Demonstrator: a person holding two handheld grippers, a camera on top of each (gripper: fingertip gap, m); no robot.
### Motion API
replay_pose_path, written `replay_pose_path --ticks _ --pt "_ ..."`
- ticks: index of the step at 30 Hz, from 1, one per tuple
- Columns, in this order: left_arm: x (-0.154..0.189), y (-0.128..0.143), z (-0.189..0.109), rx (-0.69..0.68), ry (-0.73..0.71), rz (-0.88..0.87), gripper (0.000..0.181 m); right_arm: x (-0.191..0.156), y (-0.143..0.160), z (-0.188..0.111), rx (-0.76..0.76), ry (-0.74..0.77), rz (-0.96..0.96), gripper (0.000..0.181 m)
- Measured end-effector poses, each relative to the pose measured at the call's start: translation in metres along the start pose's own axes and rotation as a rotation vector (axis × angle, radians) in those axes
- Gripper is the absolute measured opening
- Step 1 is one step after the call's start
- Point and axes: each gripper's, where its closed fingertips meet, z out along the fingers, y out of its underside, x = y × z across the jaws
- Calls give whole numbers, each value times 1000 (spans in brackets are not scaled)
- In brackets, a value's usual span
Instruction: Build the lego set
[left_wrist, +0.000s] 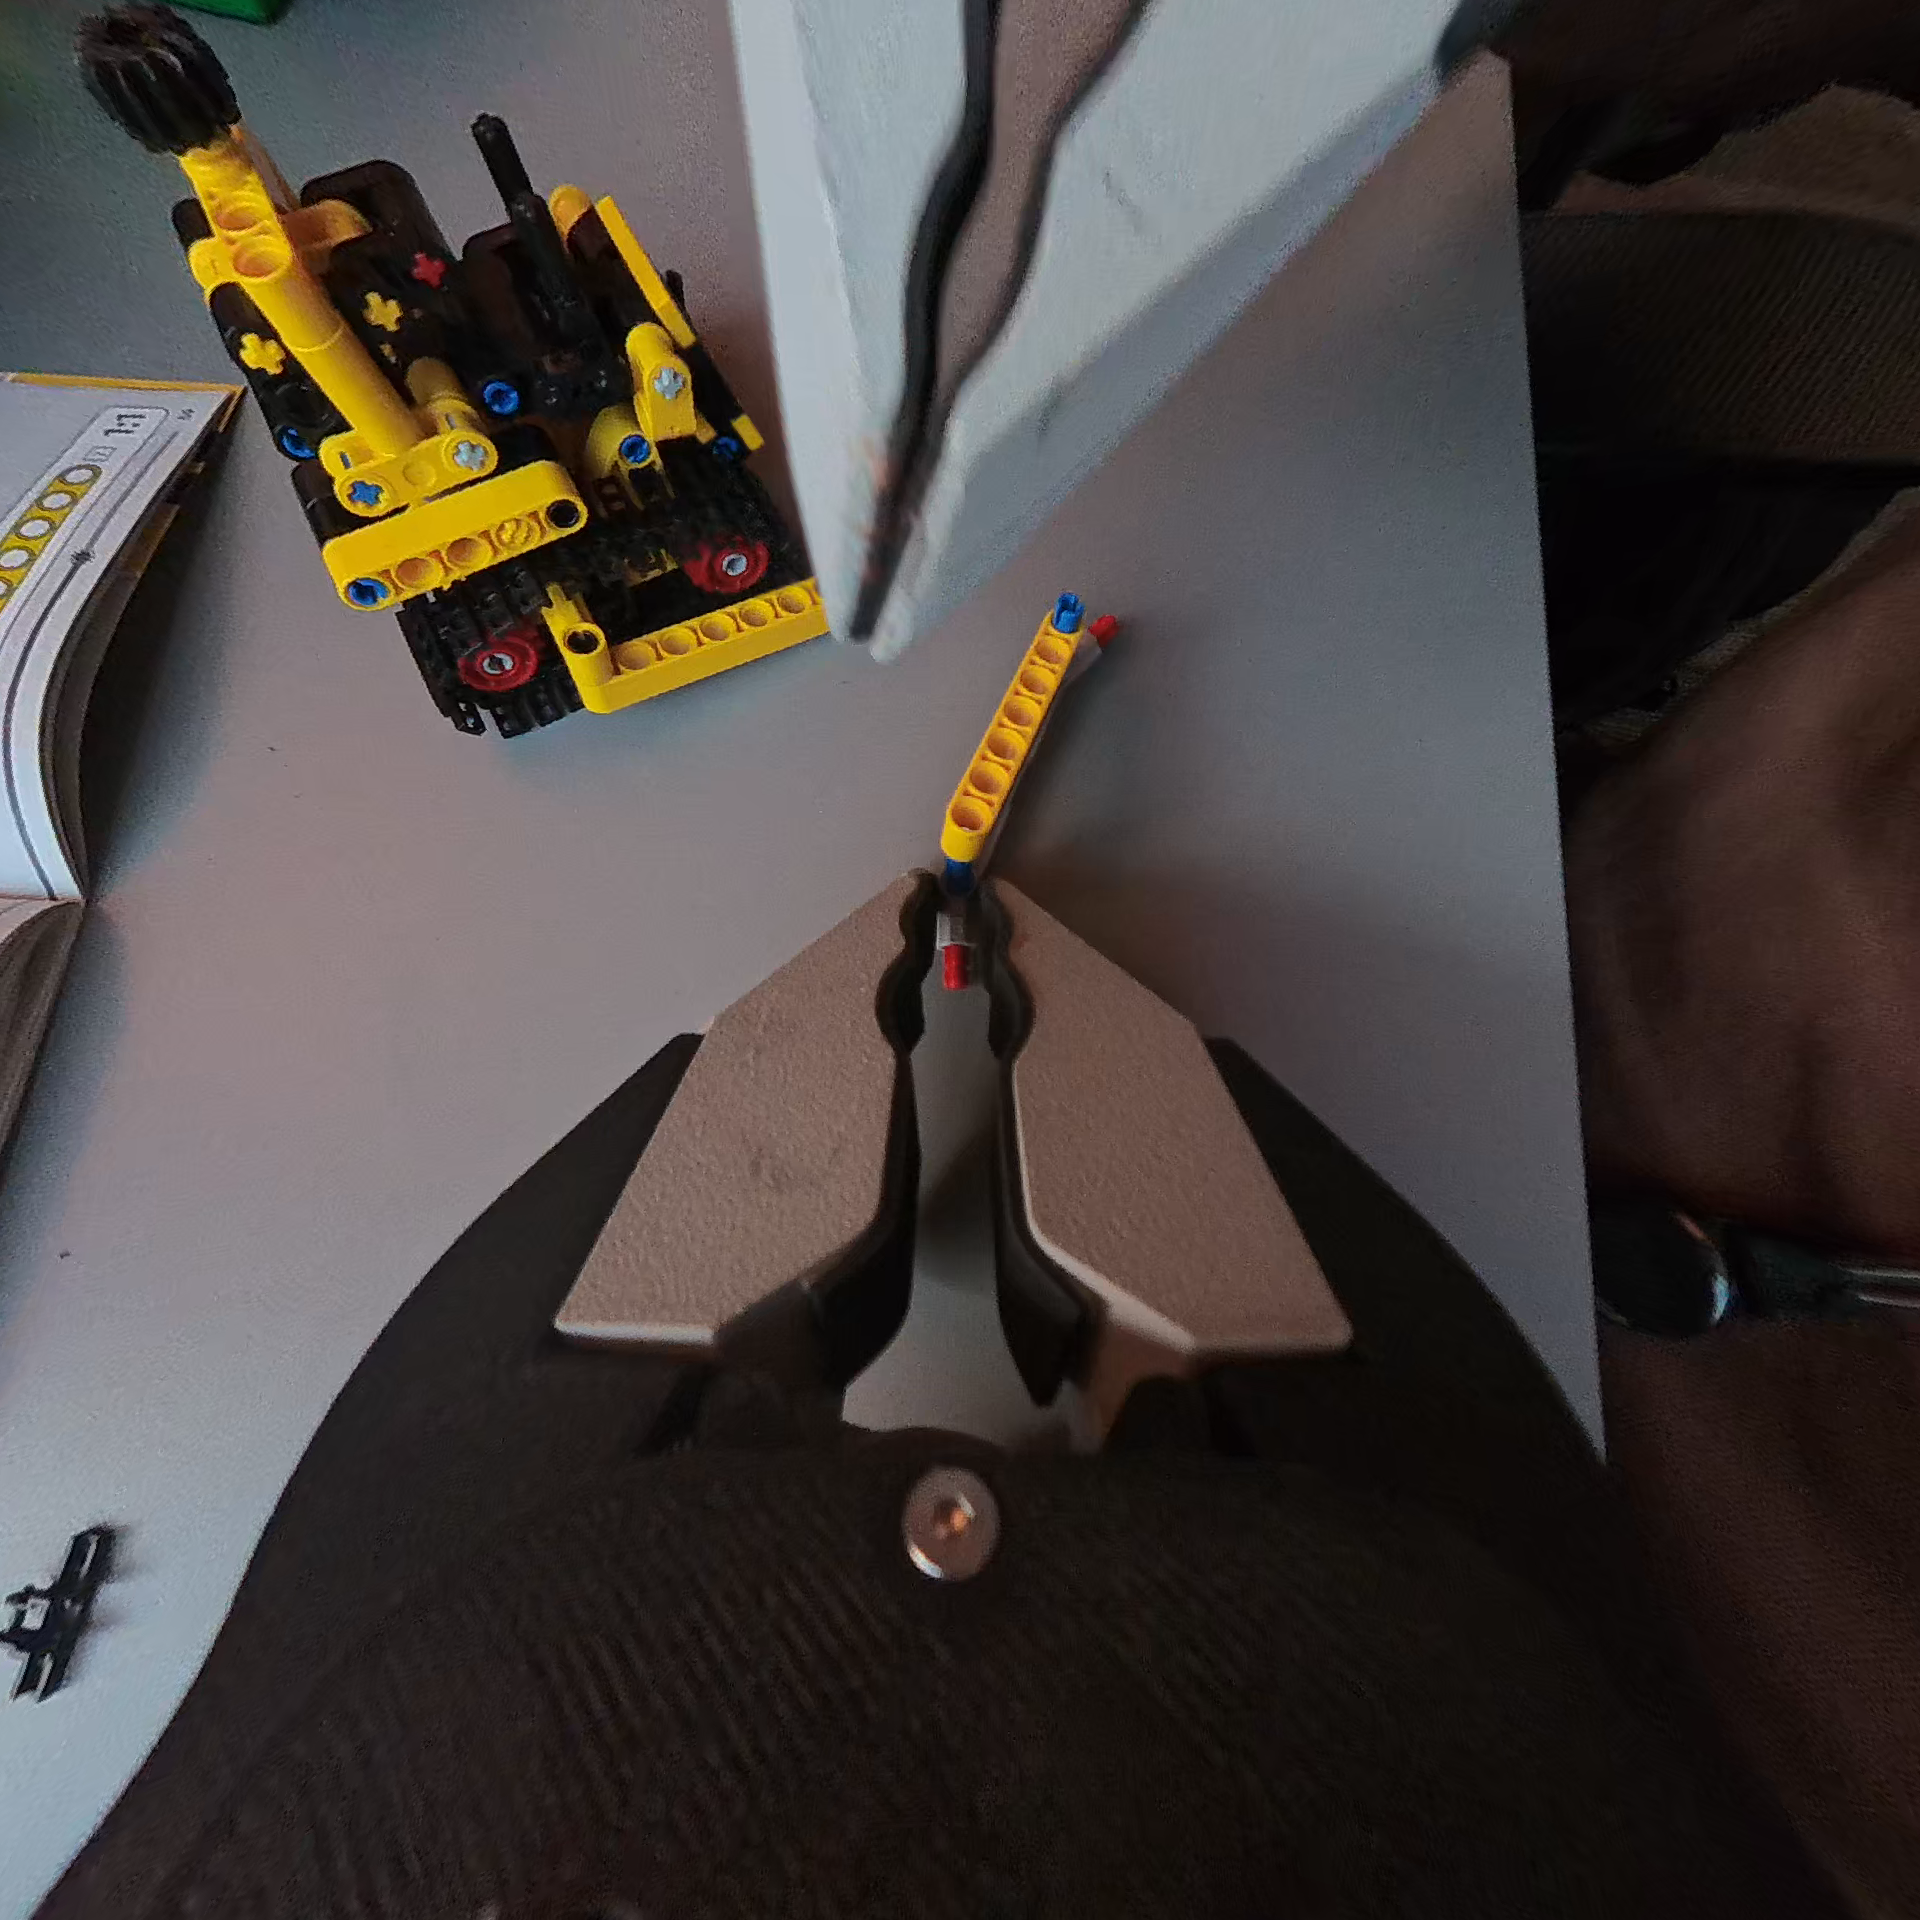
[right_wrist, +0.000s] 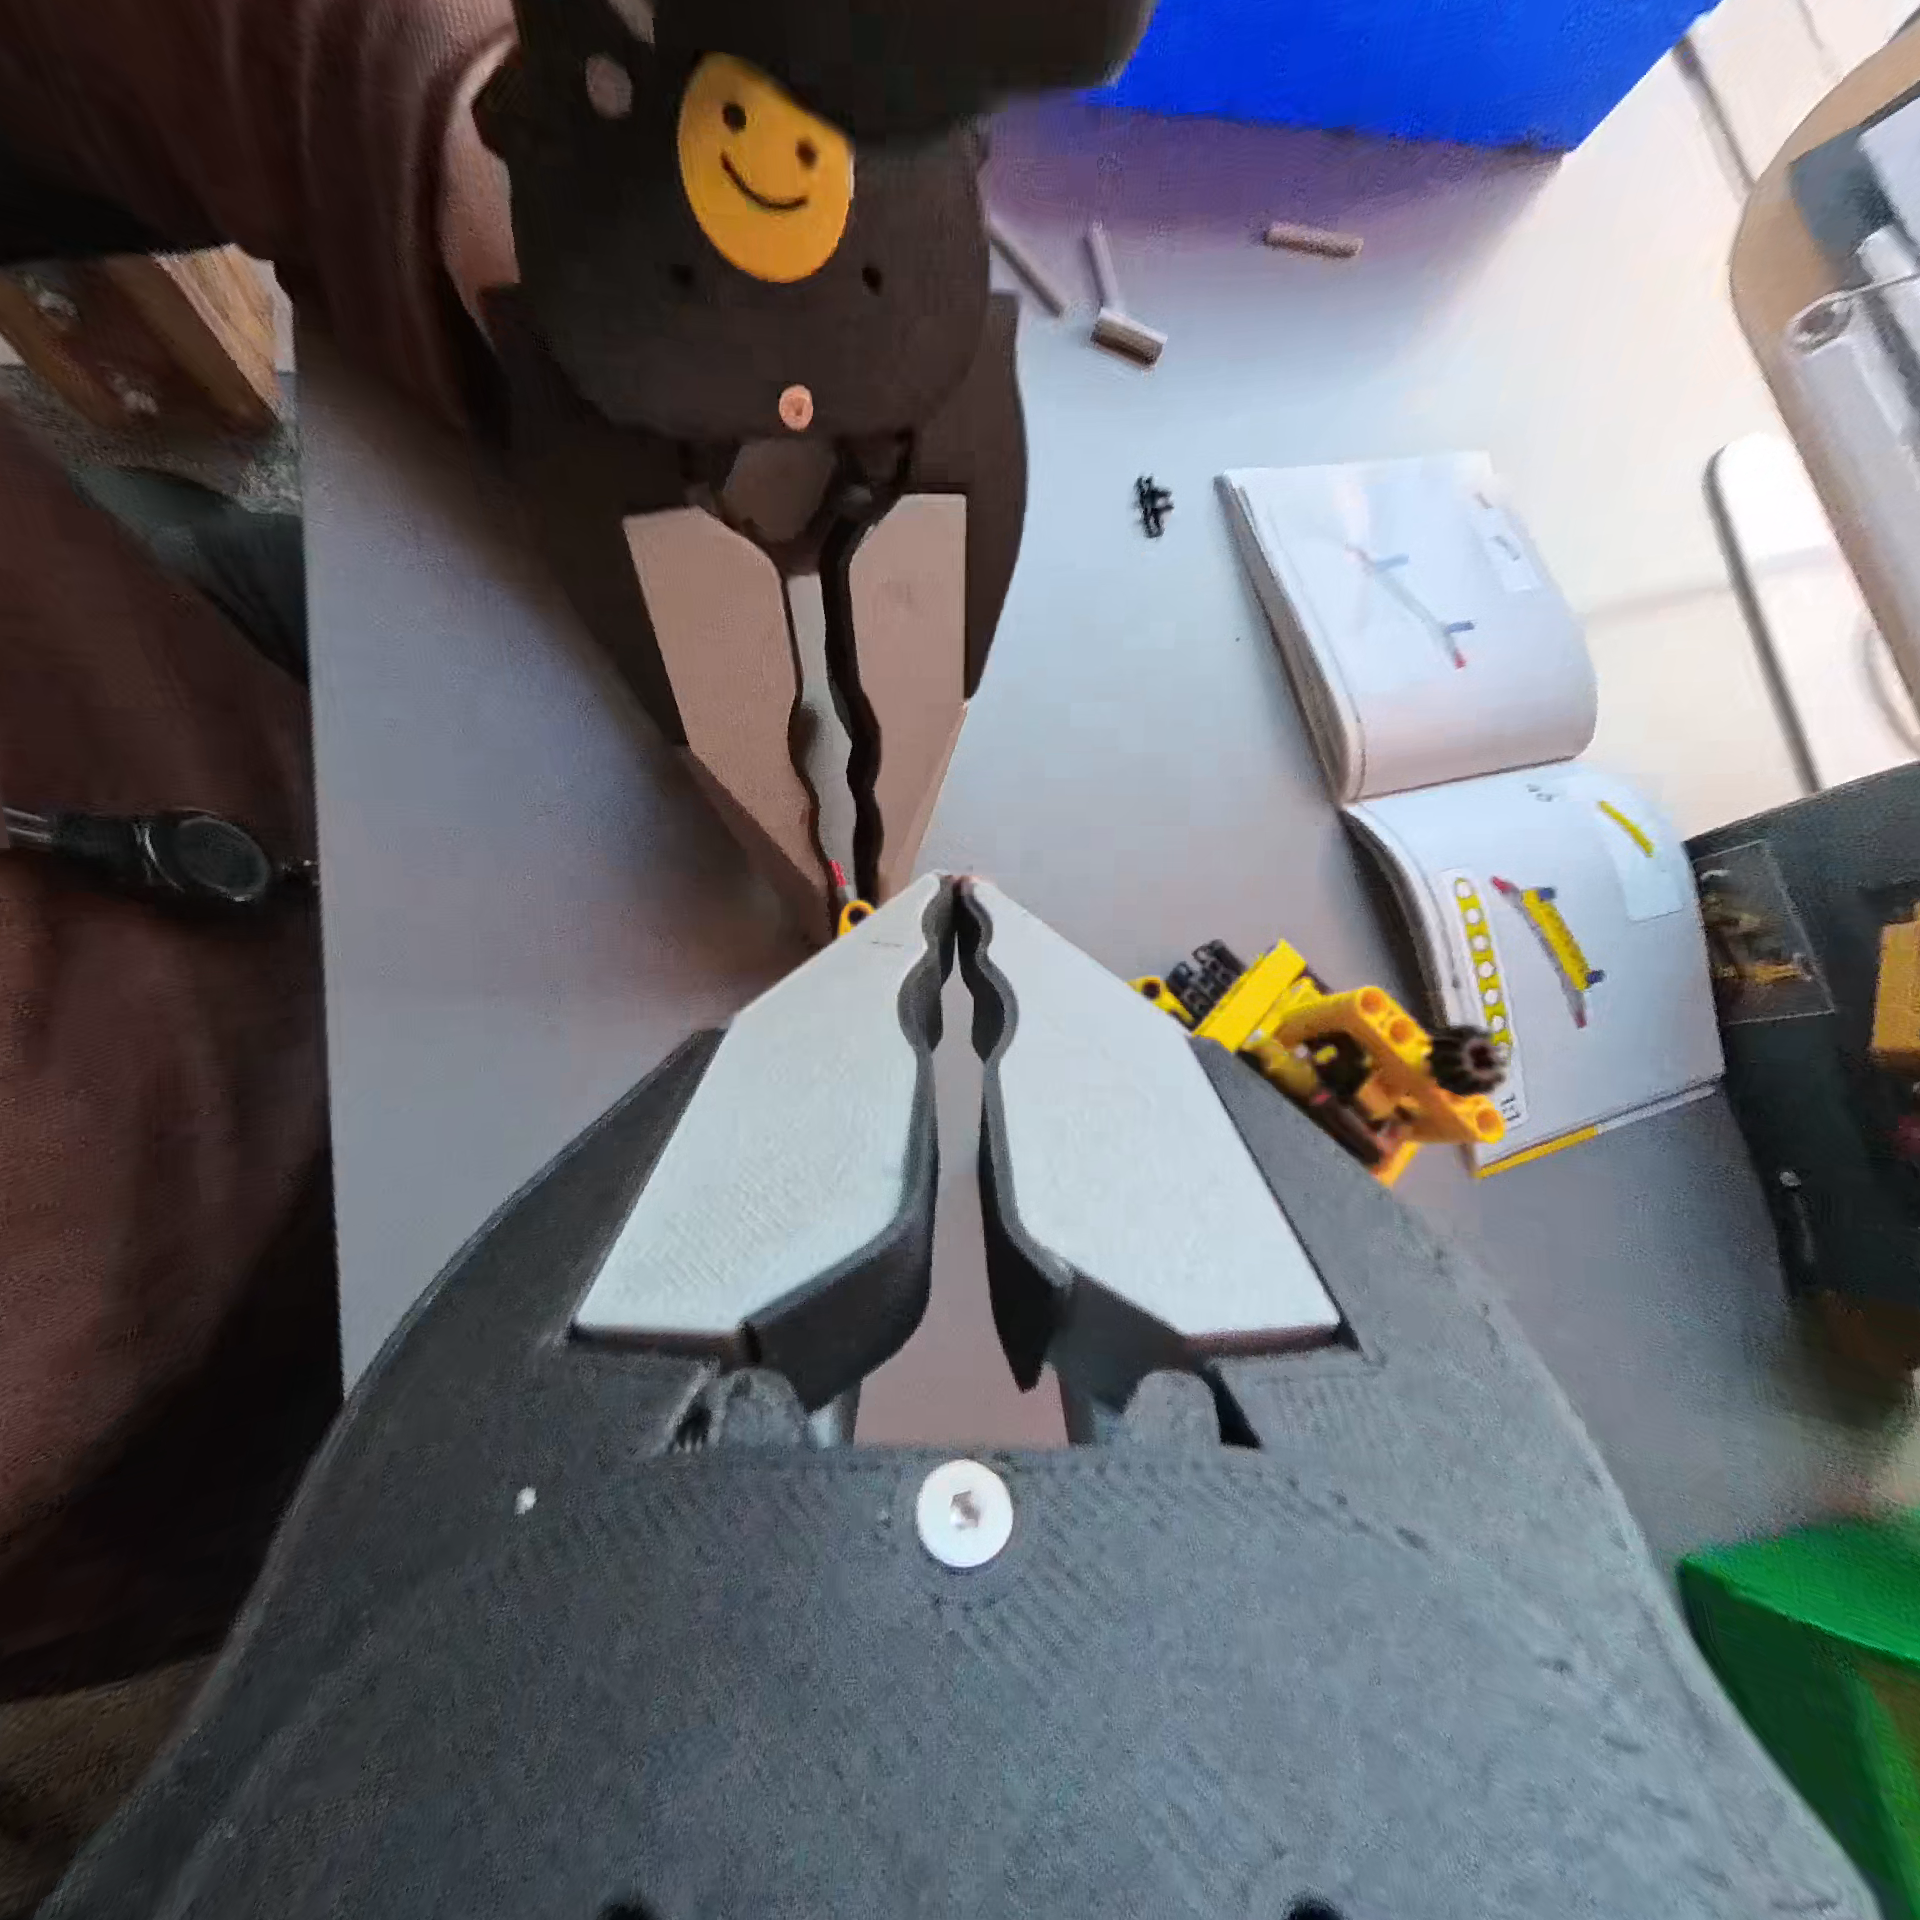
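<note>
Looks like an office or lab workspace: plain grey surface (right_wrist: 1143, 727) across mid-frame, open instruction booklet (right_wrist: 1455, 727) at right, blue bin (right_wrist: 1351, 62) at top, green box (right_wrist: 1818, 1662) lower right, rounded chair back (right_wrist: 1787, 208) upper right.

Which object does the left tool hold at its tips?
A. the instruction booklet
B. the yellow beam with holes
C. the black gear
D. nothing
B: the left tool is closed on the near end of the yellow beam, which sticks out forward above the table.

Bulldozer model (left_wrist: 520, 436) beside open tabletop (left_wrist: 416, 987)
</note>
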Motion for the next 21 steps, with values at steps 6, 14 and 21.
replay_pose_path --ticks 6,14,21 --pt "1 -3 -4 30 51 -52 5 -2 14 11 -33 37 25 0" --pt "-19 -25 -35 293 324 -540 4 15 5 -18 255 37 230 0" --pt "-33 -25 -44 359 326 -628 4 40 2 -44 466 119 310 0"
